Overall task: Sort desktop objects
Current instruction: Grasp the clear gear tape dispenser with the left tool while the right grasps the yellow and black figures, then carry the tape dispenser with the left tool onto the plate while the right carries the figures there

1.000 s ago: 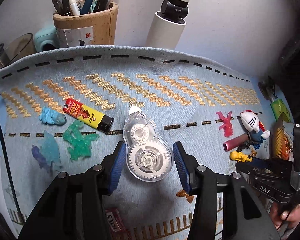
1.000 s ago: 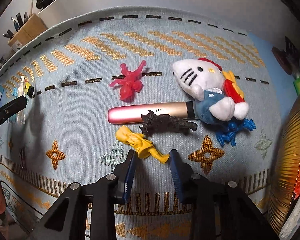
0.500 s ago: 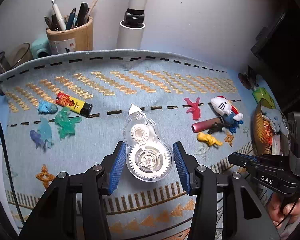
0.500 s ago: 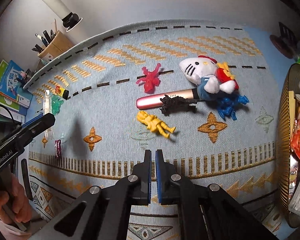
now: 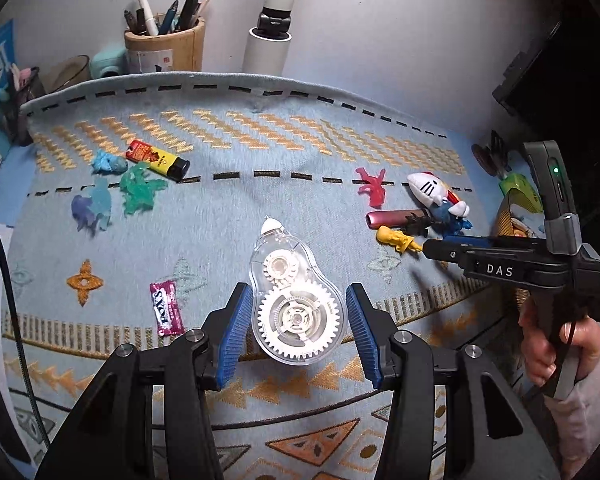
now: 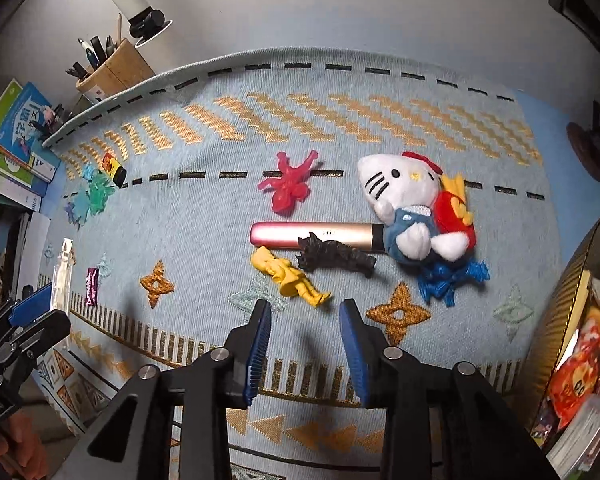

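Your left gripper (image 5: pixel 298 322) is clamped on a see-through tape roller (image 5: pixel 294 300) with white gear wheels inside. The blue pads (image 5: pixel 236 334) squeeze its fat round end, and its white tip points away from you. It hangs up above the blue woven mat (image 5: pixel 228 216).

Your right gripper (image 6: pixel 305 346) is over the right part of the mat. Its jaws are opening and nothing is between them. Just past its tips lies a yellow toy figure (image 6: pixel 288 276). A black toy figure (image 6: pixel 334 256) lies just behind that one, touching a pink stick (image 6: pixel 312 234). A white cat plush (image 6: pixel 414 204) sits on the right end of the stick. A blue toy figure (image 6: pixel 450 278) lies right beside the plush, on the near side. A red toy figure (image 6: pixel 288 186) lies a bit farther back.

Far over on the left of the mat are green and blue toy figures (image 5: pixel 140 192) and a red and yellow lighter (image 5: pixel 156 158). A pink candy wrapper (image 5: pixel 166 308) lies near you on the left. A pen cup (image 5: pixel 164 48) stands behind the mat.
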{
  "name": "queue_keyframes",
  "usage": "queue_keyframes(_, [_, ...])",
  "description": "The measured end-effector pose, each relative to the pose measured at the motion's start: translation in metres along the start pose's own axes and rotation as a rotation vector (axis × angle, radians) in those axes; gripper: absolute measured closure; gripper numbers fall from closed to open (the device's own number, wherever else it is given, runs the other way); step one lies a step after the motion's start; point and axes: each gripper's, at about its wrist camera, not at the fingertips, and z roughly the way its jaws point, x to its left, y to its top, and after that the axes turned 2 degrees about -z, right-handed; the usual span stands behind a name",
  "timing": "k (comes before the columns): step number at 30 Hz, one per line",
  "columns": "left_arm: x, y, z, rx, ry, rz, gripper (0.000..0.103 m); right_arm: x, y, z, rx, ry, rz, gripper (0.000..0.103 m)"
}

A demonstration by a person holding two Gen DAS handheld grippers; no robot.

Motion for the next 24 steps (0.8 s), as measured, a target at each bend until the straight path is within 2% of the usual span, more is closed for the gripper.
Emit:
queue_keyframes(5, [0.011, -0.010, -0.009, -0.009, 0.033, -0.051, 0.057, 0.004, 0.015, 0.033, 0.085, 0.037, -0.083, 0.065])
queue_keyframes(6, [0.013, -0.012, -0.011, -0.011, 0.040, -0.058, 0.057, 0.007, 0.015, 0.037, 0.088, 0.023, -0.096, 0.063])
queue_keyframes(9, [0.016, -0.017, -0.014, -0.018, 0.048, -0.081, 0.057, 0.022, 0.014, 0.042, 0.031, -0.054, -0.161, 0.064])
queue_keyframes(11, [0.014, -0.020, -0.017, -0.022, 0.054, -0.086, 0.057, 0.031, 0.010, 0.042, 0.007, -0.105, -0.188, 0.078])
queue_keyframes(12, [0.013, -0.021, -0.018, -0.025, 0.055, -0.084, 0.057, 0.034, 0.008, 0.041, 0.003, -0.101, -0.197, 0.078])
queue_keyframes(14, [0.009, -0.023, -0.021, -0.034, 0.068, -0.072, 0.057, 0.035, 0.002, 0.038, 0.009, -0.031, -0.183, 0.079])
queue_keyframes(16, [0.010, -0.026, -0.024, -0.031, 0.082, -0.064, 0.057, 0.037, -0.007, 0.030, 0.001, -0.015, -0.183, 0.081])
queue_keyframes(19, [0.030, -0.032, -0.035, -0.045, 0.099, -0.093, 0.057, 0.035, -0.022, 0.014, -0.012, 0.010, -0.189, 0.081])
queue_keyframes(21, [0.051, -0.040, -0.039, -0.028, 0.065, -0.126, 0.046, 0.030, -0.033, 0.004, -0.016, 0.021, -0.188, 0.081])
queue_keyframes(24, [0.076, -0.055, -0.041, 0.034, 0.006, -0.169, 0.046, 0.023, -0.046, -0.004, 0.008, 0.032, -0.180, 0.081])
